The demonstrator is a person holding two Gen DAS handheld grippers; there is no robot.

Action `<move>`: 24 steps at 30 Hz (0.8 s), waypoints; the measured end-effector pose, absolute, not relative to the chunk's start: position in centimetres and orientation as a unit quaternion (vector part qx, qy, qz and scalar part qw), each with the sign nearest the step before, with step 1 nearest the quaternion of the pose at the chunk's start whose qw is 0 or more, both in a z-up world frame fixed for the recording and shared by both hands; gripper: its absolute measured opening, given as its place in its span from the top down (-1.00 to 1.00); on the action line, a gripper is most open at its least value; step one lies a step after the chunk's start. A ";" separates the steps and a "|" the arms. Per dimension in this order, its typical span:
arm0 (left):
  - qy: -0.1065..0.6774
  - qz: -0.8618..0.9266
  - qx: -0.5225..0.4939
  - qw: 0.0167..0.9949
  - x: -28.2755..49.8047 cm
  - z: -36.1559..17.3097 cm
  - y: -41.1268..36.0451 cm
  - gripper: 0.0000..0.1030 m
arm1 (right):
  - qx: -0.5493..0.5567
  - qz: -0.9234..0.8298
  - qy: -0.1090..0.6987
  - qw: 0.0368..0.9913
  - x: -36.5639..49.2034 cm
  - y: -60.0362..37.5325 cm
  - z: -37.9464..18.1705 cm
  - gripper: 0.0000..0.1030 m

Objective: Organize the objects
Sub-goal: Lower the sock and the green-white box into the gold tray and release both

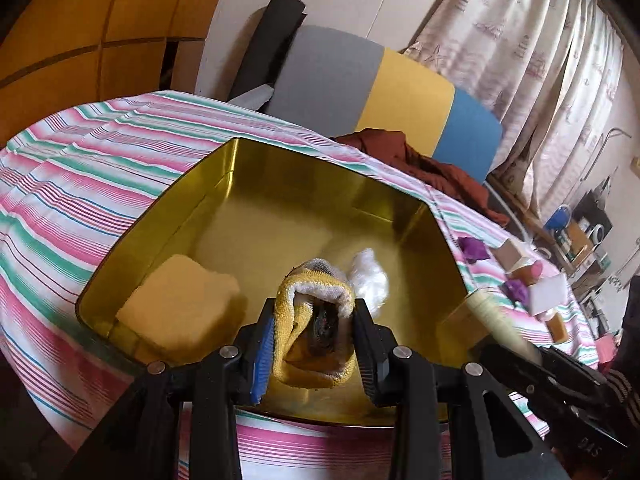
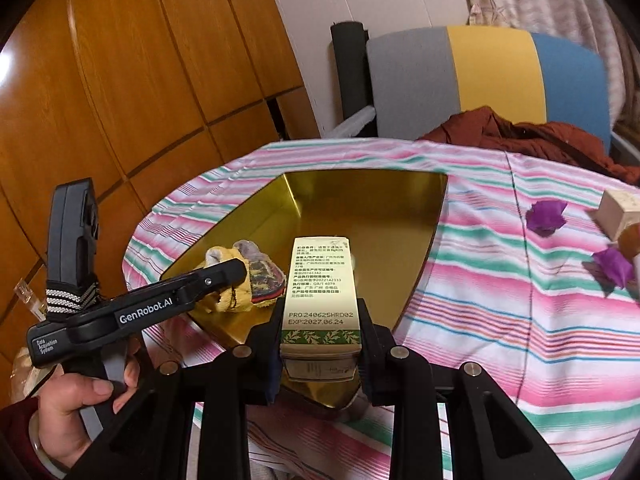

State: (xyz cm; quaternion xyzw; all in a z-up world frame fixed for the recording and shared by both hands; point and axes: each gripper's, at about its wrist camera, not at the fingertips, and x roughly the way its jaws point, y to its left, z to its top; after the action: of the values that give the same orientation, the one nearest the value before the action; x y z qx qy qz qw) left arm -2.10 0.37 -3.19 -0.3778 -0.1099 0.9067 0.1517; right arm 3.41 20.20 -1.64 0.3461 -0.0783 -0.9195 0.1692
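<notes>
A gold tin box (image 1: 304,184) stands open on the striped tablecloth; it also shows in the right wrist view (image 2: 360,208). Inside lie a yellow sponge (image 1: 176,304) and a white crumpled wad (image 1: 370,276). My left gripper (image 1: 314,320) is shut on a yellow sock (image 1: 308,292), held over the tin's near side. The left gripper (image 2: 236,276) with the sock (image 2: 240,280) is also in the right wrist view. My right gripper (image 2: 320,344) is shut on a cream carton (image 2: 322,280) with printed text, held over the tin's near rim. The carton also shows in the left wrist view (image 1: 492,312).
On the striped cloth (image 2: 520,300) to the right lie purple paper scraps (image 2: 546,216), a wooden block (image 2: 618,212), a white block (image 1: 550,288) and small orange pieces (image 1: 558,326). A brown garment (image 2: 520,132) and a grey-yellow-blue chair back (image 2: 480,72) stand behind the table.
</notes>
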 end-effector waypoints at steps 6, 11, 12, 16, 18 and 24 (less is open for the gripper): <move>-0.102 0.915 -0.363 0.145 -1.5 -2.9 0.5 -0.05 | 0.344 -0.919 -0.099 0.163 3.4 20.7 -2.1 -0.23; -0.104 0.923 -0.343 0.138 -1.0 -1.9 0.6 -0.19 | 0.341 -0.920 -0.118 0.153 3.6 21.7 -2.0 -0.29; -0.106 0.924 -0.340 0.138 -0.9 -1.7 0.6 -0.20 | 0.340 -0.920 -0.123 0.150 3.6 22.0 -2.1 -0.30; -0.109 0.926 -0.333 0.138 -0.6 -1.2 0.8 -0.21 | 0.338 -0.921 -0.132 0.143 3.8 22.7 -2.0 -0.36; -0.105 0.927 -0.330 0.143 -0.3 -0.9 1.1 -0.21 | 0.336 -0.922 -0.133 0.138 3.9 22.9 -1.9 -0.39; -0.084 0.927 -0.327 0.162 0.4 -0.5 2.7 -0.22 | 0.334 -0.923 -0.143 0.124 3.9 23.8 -2.0 -0.43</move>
State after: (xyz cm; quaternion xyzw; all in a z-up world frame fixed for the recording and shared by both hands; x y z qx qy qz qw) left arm 0.39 2.73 -0.48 -0.3269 -0.0841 0.9273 0.1617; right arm 3.88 23.81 -1.96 0.3335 -0.1431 -0.9235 0.1245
